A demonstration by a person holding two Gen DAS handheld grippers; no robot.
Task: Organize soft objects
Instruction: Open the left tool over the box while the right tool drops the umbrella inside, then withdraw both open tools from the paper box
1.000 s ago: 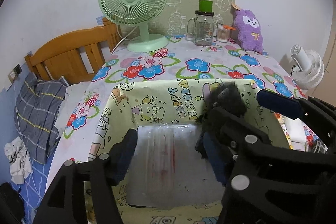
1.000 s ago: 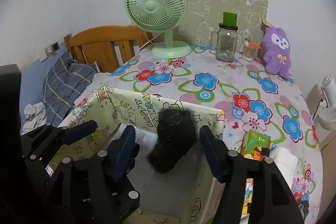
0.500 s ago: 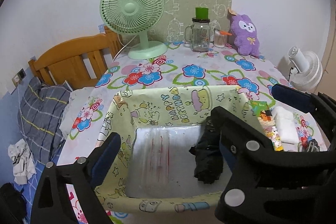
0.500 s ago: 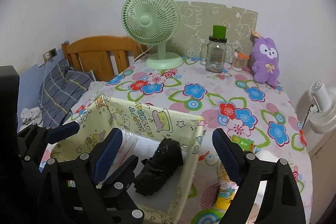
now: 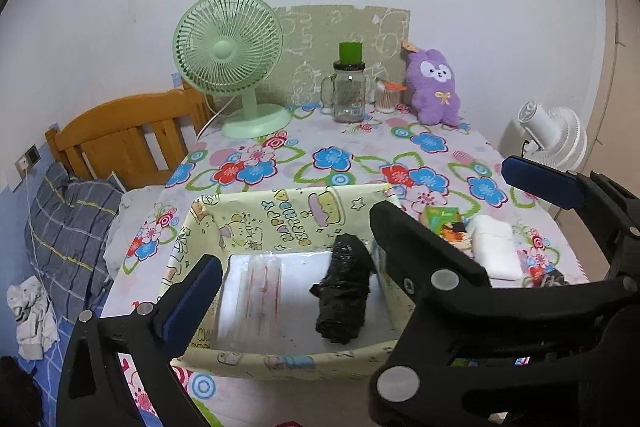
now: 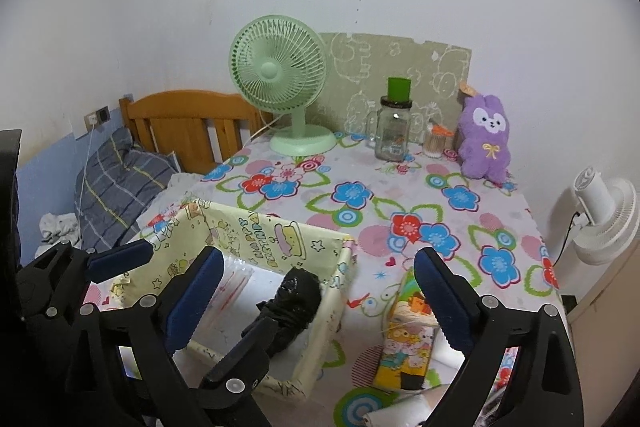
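A black rolled soft bundle [image 5: 344,291] [image 6: 296,295] lies loose on the floor of the yellow cartoon-print box [image 5: 288,203] [image 6: 272,227], next to a clear plastic packet [image 5: 264,287]. My left gripper [image 5: 316,275] and right gripper [image 6: 318,299] hover above the box's near side with their fingers interleaved. The jaws of both are opening wide, and no pad touches the bundle. A purple plush bunny [image 5: 434,91] [image 6: 486,139] sits upright at the table's far right, against the wall.
At the back of the flowered tablecloth stand a green desk fan [image 5: 228,55] and a glass jar mug [image 5: 349,95]. Right of the box lie a colourful packet [image 6: 408,339] and a white folded pad [image 5: 490,251]. A wooden headboard [image 5: 120,135] is left, a white fan [image 5: 556,135] right.
The black bundle was held between the grippers over the box and now rests inside it. Both grippers have opened wide and pulled back and up.
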